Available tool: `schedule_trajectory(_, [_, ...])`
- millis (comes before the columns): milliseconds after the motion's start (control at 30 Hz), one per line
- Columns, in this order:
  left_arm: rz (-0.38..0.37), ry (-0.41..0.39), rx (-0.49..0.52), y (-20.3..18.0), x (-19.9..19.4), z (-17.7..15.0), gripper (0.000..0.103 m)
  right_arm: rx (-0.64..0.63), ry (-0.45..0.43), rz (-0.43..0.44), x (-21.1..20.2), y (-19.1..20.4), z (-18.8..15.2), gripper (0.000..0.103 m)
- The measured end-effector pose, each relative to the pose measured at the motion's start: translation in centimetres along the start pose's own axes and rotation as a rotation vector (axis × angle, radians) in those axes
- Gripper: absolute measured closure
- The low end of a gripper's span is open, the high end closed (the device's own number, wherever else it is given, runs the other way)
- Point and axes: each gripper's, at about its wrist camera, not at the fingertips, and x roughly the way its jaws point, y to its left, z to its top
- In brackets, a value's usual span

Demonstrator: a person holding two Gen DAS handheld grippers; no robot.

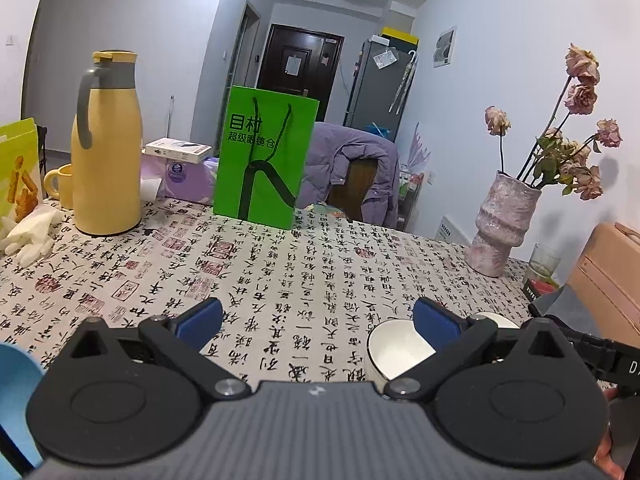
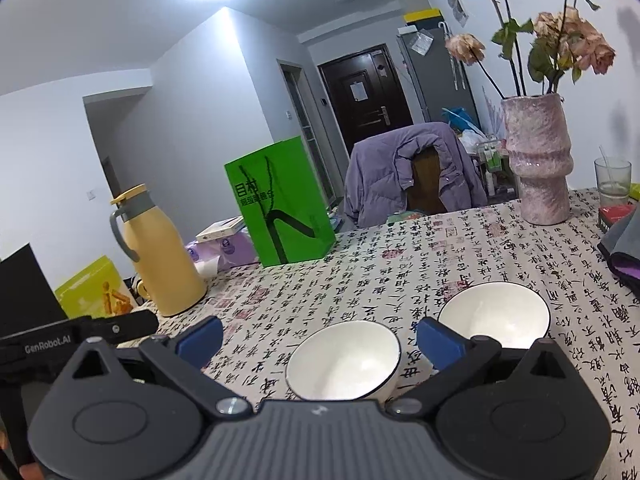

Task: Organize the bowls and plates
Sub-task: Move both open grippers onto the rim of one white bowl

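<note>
The right gripper (image 2: 320, 340), jaws apart and empty, sits just behind the near bowl (image 2: 343, 360) on the counter (image 2: 360, 264), the far bowl (image 2: 494, 312) right, while the left gripper (image 1: 318, 320) also gapes empty.

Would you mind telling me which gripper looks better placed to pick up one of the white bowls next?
Probably the right gripper: its jaws are open, with the nearer bowl lying between them. The left gripper, also open, has only tablecloth between its jaws.
</note>
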Motion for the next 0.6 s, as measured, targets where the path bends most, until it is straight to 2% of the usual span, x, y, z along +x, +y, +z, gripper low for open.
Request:
schedule_trajectory(367, [0.03,0.034,0.006,-0.4,3.4,2.1,0.0,0.051,0.048,-0.037,3.2,-1.6,2.6,0.0])
schedule_trajectory(600, [0.057,0.093,-0.005,-0.3,6.1,2.6,0.0,0.072,0.096,-0.054,5.6,-2.6,2.9,0.0])
